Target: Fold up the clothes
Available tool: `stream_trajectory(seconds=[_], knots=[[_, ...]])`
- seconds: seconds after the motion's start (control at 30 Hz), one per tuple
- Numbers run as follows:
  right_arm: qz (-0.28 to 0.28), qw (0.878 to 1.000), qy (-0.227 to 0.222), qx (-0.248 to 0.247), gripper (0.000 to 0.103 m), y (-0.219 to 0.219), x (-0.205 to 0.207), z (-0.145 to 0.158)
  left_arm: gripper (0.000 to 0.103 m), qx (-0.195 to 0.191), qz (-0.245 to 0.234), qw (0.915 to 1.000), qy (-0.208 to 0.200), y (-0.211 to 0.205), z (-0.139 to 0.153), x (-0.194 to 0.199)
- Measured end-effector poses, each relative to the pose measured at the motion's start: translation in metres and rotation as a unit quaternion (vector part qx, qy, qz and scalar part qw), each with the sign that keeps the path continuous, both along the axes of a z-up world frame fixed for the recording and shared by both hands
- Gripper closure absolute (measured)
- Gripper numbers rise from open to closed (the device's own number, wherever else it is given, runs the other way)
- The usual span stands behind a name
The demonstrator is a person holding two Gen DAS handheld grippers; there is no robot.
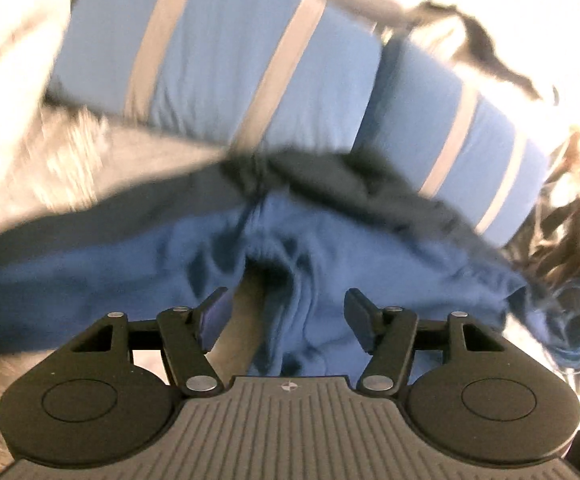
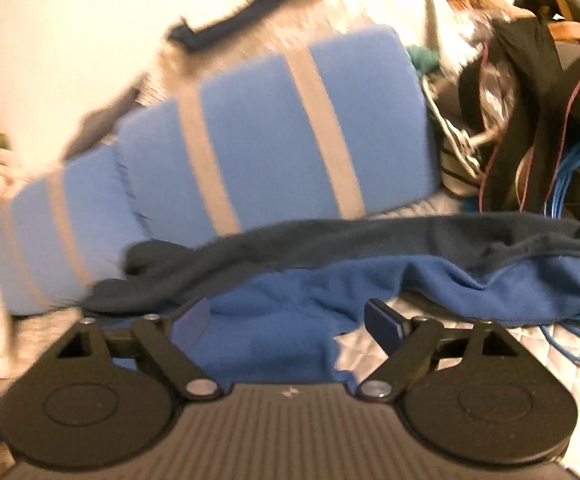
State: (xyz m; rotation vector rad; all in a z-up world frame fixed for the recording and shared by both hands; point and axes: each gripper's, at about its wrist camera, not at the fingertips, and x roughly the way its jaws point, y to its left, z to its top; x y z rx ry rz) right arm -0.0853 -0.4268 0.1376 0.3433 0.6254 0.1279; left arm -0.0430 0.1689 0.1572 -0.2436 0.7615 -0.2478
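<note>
Here we see the left gripper (image 1: 286,314) and the right gripper (image 2: 288,320) both with jaws spread apart, gripping nothing. The blue garment (image 2: 290,320), edged with a dark band (image 2: 370,240), lies crumpled on the quilted bed (image 2: 530,344) below both grippers. A light-blue striped pillow (image 2: 274,136) rests just beyond it.
</note>
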Motion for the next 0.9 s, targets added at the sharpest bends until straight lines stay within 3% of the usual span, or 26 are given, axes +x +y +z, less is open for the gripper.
stream_trajectory(seconds=[0.07,0.13,0.2,0.3,0.47,0.63,0.77,0.83,0.9], knots=[[0.009,1.000,-0.014,-0.008,0.011,-0.007,-0.018,0.043,0.040,0.022,-0.004,0.9993,-0.029,0.008,0.040,-0.014],[0.019,0.999,-0.043,-0.015,0.009,-0.015,-0.040,0.089,0.033,0.046,-0.015,0.9969,-0.062,0.015,0.089,-0.034],[0.022,0.997,-0.064,-0.038,0.003,-0.022,-0.064,0.137,0.024,0.037,-0.033,0.9943,-0.095,0.029,0.129,-0.055],[0.038,0.994,-0.090,-0.041,0.002,-0.038,-0.101,0.194,0.023,0.022,-0.051,0.9918,-0.115,0.046,0.185,-0.086],[0.045,0.990,-0.129,-0.020,0.000,-0.074,-0.155,0.247,0.022,0.008,-0.049,0.9904,-0.129,0.057,0.223,-0.127],[0.032,0.991,-0.122,-0.053,0.000,-0.094,-0.171,0.218,0.017,0.014,-0.036,0.9952,-0.090,0.066,0.179,-0.132],[0.051,0.988,-0.069,-0.125,0.000,-0.094,-0.159,0.142,0.017,-0.018,-0.009,0.9992,-0.034,0.082,0.092,-0.112],[0.055,0.988,-0.061,-0.134,0.000,-0.094,-0.153,0.101,0.017,-0.025,0.011,0.9996,-0.011,0.087,0.038,-0.100],[0.065,0.991,-0.043,-0.113,0.000,-0.101,-0.142,0.057,0.017,-0.013,0.005,0.9999,-0.008,0.087,-0.009,-0.094]])
